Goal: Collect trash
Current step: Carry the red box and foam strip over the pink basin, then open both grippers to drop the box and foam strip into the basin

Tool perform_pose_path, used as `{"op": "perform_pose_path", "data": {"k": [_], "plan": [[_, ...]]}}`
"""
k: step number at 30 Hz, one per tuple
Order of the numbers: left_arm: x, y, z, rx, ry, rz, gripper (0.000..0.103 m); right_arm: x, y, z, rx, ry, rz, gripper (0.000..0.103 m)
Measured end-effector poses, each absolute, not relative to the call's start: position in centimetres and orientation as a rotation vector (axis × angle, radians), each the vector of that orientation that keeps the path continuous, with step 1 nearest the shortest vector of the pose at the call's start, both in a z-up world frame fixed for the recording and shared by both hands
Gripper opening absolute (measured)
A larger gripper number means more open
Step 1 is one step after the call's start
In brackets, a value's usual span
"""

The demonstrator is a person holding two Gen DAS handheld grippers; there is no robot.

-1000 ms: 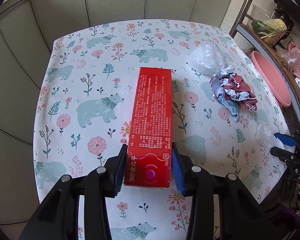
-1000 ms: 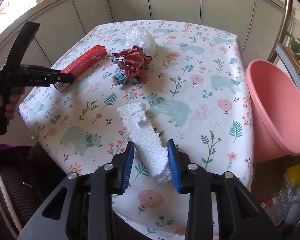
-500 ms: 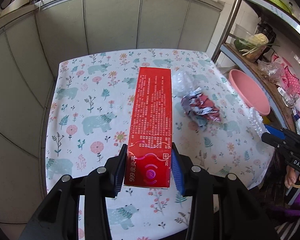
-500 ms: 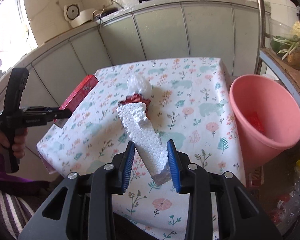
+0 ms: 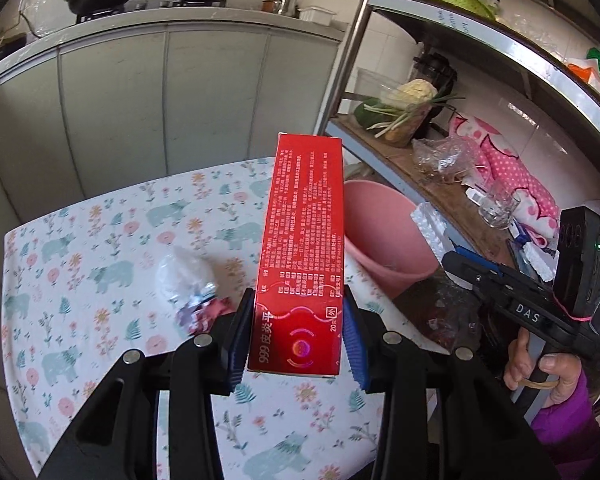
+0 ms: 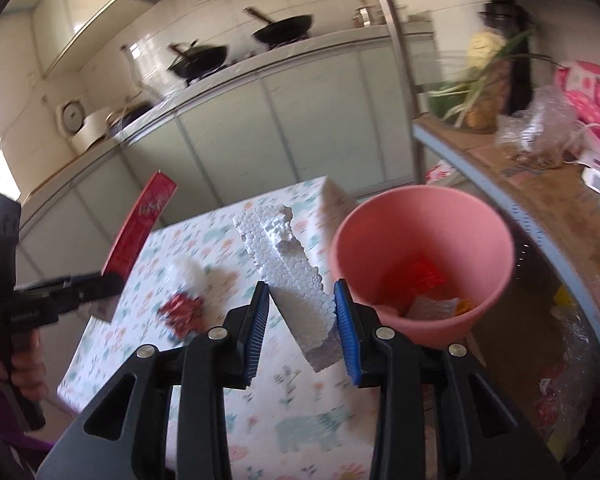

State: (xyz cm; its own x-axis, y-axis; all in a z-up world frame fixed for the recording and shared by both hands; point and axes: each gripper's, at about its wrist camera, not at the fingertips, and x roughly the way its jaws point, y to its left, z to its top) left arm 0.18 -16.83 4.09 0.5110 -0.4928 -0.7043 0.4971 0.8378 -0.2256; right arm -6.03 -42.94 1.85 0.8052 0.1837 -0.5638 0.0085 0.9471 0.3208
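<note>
Trash items are held clear of the worktop (image 5: 100, 240) in both grippers. The red carton (image 5: 304, 256) is clamped at its near end between the blue pads of the left gripper (image 5: 298, 336), the jaws about half open around its width; its far end points toward 12 o'clock. The foam piece (image 6: 292, 276) is gripped by the right gripper (image 6: 302, 326), jaws narrowly parted around it, with its far end tilted toward 11 o'clock. The pink bin (image 6: 424, 256) is seen at 2 o'clock of the foam piece, beside the worktop edge, with scraps inside. A clear plastic bag (image 5: 184, 276) and a crumpled wrapper (image 5: 200, 314) lie together on the worktop at 9 o'clock of the carton.
</note>
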Motion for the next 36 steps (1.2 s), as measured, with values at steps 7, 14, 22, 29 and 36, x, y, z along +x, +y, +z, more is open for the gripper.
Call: {"op": "perform_pose_path", "data": {"k": [7, 14, 22, 29, 36], "plan": [[3.1, -24.0, 2.7, 0.01, 0.85, -0.69, 0.04, -4.0, -47.4, 1.5, 0.395, 0.591, -0.05, 0.034], [6.6, -29.4, -0.9, 0.065, 0.9, -0.691, 0.04, -1.4, -50.3, 0.4, 0.428, 0.601, -0.143, 0.034], [9.5, -33.5, -3.3, 0.04, 0.995, -0.725, 0.04, 1.2, -51.2, -1.6, 0.433, 0.653, -0.206, 0.034], [10.3, -36.7, -5.3, 0.128, 1.052, -0.692, 0.04, 2.7, -51.0, -3.2, 0.417, 0.705, -0.244, 0.034], [10.3, -37.6, -6.1, 0.178, 1.025, -0.664, 0.041, 3.5, -50.7, -4.0, 0.404, 0.73, -0.263, 0.034]]}}
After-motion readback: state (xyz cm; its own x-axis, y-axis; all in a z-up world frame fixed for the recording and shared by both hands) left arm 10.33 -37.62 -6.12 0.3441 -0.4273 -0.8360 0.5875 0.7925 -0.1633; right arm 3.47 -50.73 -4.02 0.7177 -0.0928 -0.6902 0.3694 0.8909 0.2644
